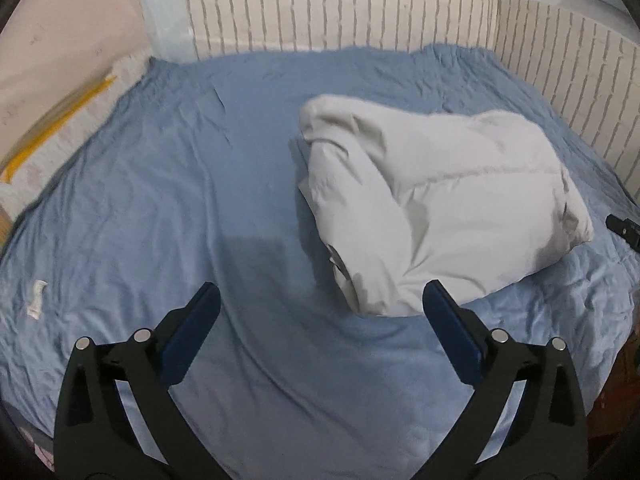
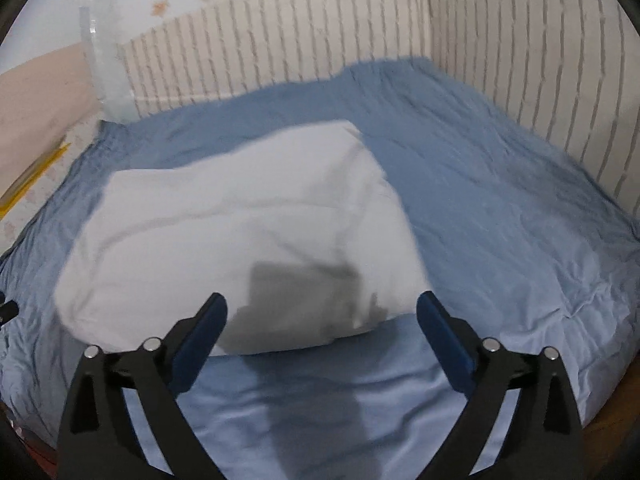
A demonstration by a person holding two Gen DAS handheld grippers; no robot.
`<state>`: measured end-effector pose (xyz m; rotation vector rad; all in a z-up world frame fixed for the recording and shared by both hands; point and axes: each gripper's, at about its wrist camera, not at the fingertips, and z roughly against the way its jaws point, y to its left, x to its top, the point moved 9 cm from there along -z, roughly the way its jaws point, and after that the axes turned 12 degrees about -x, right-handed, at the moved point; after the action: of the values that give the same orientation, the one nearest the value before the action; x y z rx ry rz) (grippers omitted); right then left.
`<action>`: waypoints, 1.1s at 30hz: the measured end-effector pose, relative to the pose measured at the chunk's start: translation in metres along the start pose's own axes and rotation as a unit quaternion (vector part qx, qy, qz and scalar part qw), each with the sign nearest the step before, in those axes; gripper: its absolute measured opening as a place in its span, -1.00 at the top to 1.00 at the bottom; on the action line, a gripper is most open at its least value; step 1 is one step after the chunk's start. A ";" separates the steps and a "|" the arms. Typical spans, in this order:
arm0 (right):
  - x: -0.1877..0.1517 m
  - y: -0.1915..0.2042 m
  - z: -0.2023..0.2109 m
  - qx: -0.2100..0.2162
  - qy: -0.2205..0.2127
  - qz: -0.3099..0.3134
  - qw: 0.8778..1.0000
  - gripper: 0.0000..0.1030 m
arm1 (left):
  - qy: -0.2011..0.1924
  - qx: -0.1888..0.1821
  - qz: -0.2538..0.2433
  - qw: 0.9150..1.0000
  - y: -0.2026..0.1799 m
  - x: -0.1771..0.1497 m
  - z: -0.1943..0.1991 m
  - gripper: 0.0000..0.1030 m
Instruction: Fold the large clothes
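A puffy white garment lies folded into a thick bundle on the blue bedsheet, right of centre in the left wrist view. My left gripper is open, with only sheet between its fingers; its right fingertip is close to the bundle's near corner. In the right wrist view the same white garment fills the middle, lying on the blue bedsheet. My right gripper is open just short of the bundle's near edge, and its shadow falls on the cloth. Neither gripper holds anything.
A cream ribbed headboard panel walls the far and right sides of the bed. A small white tag lies on the sheet at left. A yellow strip runs along the left edge. The other gripper's black tip shows at far right.
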<state>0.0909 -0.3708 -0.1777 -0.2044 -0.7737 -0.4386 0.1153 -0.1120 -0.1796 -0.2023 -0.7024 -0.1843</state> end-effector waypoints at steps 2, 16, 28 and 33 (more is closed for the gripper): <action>0.001 0.011 0.026 -0.002 -0.011 -0.006 1.000 -0.96 | -0.009 0.008 0.005 1.000 0.003 0.003 0.018 -0.94; -0.007 0.086 0.128 -0.024 -0.056 -0.005 0.998 -0.96 | -0.070 0.061 -0.016 0.996 0.009 -0.003 0.088 -0.94; 0.015 0.102 0.189 -0.022 -0.095 0.010 0.995 -0.96 | -0.120 0.076 -0.008 0.990 0.005 0.011 0.148 -0.94; 0.023 0.104 0.204 -0.022 -0.112 0.017 0.993 -0.96 | -0.140 0.077 0.000 0.987 0.005 0.017 0.168 -0.94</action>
<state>0.0242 -0.2173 -0.0205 -0.3109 -0.9800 -0.4045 0.0247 -0.0671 -0.0436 -0.0807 -0.9915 -0.1013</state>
